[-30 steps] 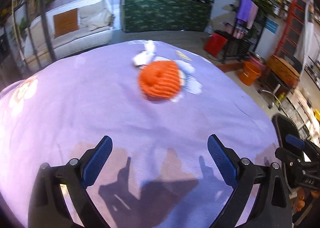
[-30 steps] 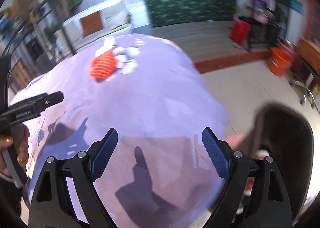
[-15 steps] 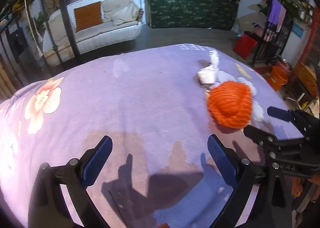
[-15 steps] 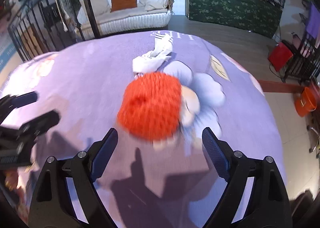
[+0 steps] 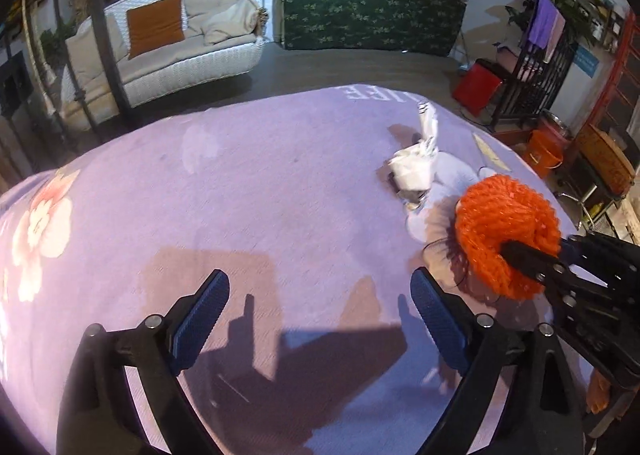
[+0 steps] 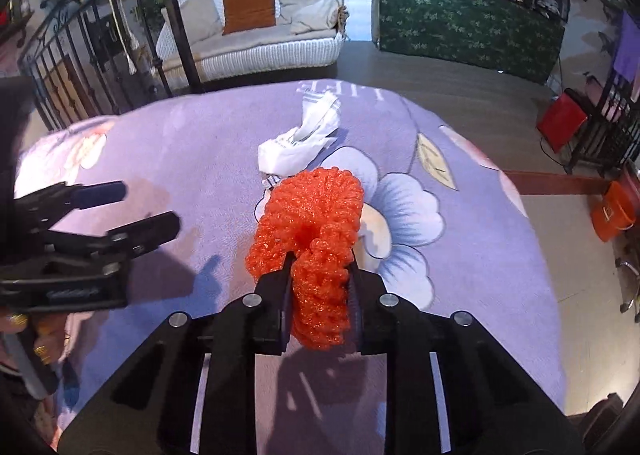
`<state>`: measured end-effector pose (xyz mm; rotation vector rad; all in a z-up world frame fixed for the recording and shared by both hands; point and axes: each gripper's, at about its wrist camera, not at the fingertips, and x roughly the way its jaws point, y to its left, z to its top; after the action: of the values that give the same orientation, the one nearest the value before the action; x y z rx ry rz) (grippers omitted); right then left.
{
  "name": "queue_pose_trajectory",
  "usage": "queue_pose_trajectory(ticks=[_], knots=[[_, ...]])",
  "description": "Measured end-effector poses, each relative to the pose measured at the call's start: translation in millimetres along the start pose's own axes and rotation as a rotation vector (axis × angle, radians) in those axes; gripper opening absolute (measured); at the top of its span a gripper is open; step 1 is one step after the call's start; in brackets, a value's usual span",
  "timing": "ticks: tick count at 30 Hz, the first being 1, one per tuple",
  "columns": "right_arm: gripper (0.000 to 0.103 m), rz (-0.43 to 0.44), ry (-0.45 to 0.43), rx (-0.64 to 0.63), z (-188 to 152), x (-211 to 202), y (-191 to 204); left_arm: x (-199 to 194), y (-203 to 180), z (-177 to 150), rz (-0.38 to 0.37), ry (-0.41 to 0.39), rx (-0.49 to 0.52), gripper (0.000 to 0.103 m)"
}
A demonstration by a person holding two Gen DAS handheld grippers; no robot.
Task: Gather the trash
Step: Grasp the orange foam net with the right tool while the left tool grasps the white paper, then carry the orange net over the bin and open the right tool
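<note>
Orange foam fruit net [image 6: 312, 239] sits on the purple floral tablecloth [image 6: 200, 143], near edge clamped between the right gripper [image 6: 320, 275] jaws; whether it is lifted is unclear. Crumpled white wrapper [image 6: 298, 147] lies just behind it, untouched. Left gripper [image 5: 320, 319] hovers beside, jaws wide apart, empty. Progress estimate: 1 of 2 visible trash pieces grabbed, 0 binned; no bin in view.

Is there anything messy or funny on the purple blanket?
Yes. A crumpled white wrapper lies loose on the purple blanket, and just in front of it the right claw pinches a scrunched orange foam net. The left claw hangs open, holding nothing.
</note>
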<state>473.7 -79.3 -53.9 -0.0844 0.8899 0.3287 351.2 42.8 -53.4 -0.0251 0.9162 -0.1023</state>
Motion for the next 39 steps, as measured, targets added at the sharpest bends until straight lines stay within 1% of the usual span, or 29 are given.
queue_pose_trajectory(ticks=[3, 6, 8, 11, 14, 17, 18, 19, 20, 21, 22, 24, 26, 30, 32, 39], knots=[[0.023, 0.013, -0.028, 0.022, -5, -20, -9, 6, -14, 8, -0.021, -0.009, 0.045, 0.084], [0.023, 0.009, -0.046, 0.046, -9, -33, -13, 13, -29, 17, -0.05, -0.015, 0.078, 0.084], [0.023, 0.011, -0.041, 0.075, -14, -38, -21, 19, -37, 23, -0.067, -0.019, 0.103, 0.084], [0.023, -0.015, -0.038, 0.115, -22, -43, -31, 33, -52, 32, -0.058, -0.021, 0.157, 0.084], [0.023, -0.026, -0.036, 0.142, -33, -48, -38, 53, -63, 42, -0.058, 0.003, 0.183, 0.078], [0.023, -0.028, -0.036, 0.167, -43, -56, -44, 66, -76, 50, -0.04, 0.022, 0.204, 0.061], [0.023, -0.029, -0.036, 0.175, -46, -59, -46, 72, -79, 51, -0.023, 0.029, 0.205, 0.049], [0.023, -0.028, -0.04, 0.183, -49, -62, -47, 74, -80, 51, -0.021, 0.032, 0.195, 0.041], [0.023, -0.029, -0.043, 0.191, -50, -64, -49, 74, -80, 52, -0.025, 0.028, 0.181, 0.039], [0.023, -0.031, -0.045, 0.199, -52, -66, -49, 72, -79, 51, -0.023, 0.02, 0.167, 0.033], [0.023, -0.033, -0.048, 0.207, -54, -69, -50, 69, -79, 49, -0.019, 0.014, 0.159, 0.03], [0.023, -0.038, -0.058, 0.217, -60, -75, -52, 62, -78, 45, -0.02, 0.006, 0.144, 0.029], [0.023, -0.038, -0.065, 0.224, -65, -80, -53, 53, -78, 39, -0.03, -0.004, 0.136, 0.029], [0.023, -0.04, -0.081, 0.241, -77, -92, -53, 17, -81, 19, -0.03, -0.065, 0.158, 0.028], [0.023, -0.036, -0.085, 0.251, -85, -99, -53, 0, -83, 7, -0.038, -0.081, 0.161, 0.028], [0.023, -0.04, -0.103, 0.283, -119, -125, -54, -48, -94, -35, -0.117, -0.076, 0.142, 0.028]])
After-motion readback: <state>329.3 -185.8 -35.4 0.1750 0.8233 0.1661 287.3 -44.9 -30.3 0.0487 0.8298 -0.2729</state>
